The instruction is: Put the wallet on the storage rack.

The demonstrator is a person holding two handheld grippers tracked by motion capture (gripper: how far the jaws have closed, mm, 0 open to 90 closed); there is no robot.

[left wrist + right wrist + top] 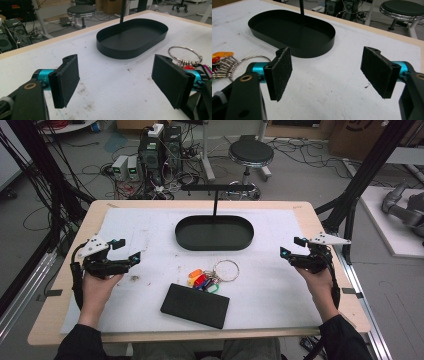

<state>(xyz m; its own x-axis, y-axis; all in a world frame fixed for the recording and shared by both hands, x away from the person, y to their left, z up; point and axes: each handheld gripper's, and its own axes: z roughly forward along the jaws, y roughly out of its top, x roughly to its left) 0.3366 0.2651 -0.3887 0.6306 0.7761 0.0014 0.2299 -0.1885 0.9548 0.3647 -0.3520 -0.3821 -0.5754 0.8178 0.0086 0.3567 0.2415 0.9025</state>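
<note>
A black oval tray [214, 240] with an upright T-shaped stand sits at the table's far middle; its rim also shows in the left gripper view [132, 51] and the right gripper view [294, 50]. In front of it lies a key ring with coloured tags [210, 276], [186, 58], [224, 62], and a flat black case [195, 305] rests near the front edge. My left gripper [125, 251] hovers at the table's left, open and holding nothing [120, 83]. At the table's right my right gripper [292, 247] is open too, with bare table between its pads [329, 75].
A white mat [270, 290] covers the wooden table [75, 250]. Beyond the far edge stand a round stool [251, 154], computer boxes [160, 150] and tangled cables on the floor. Black frame posts rise at both sides of the table.
</note>
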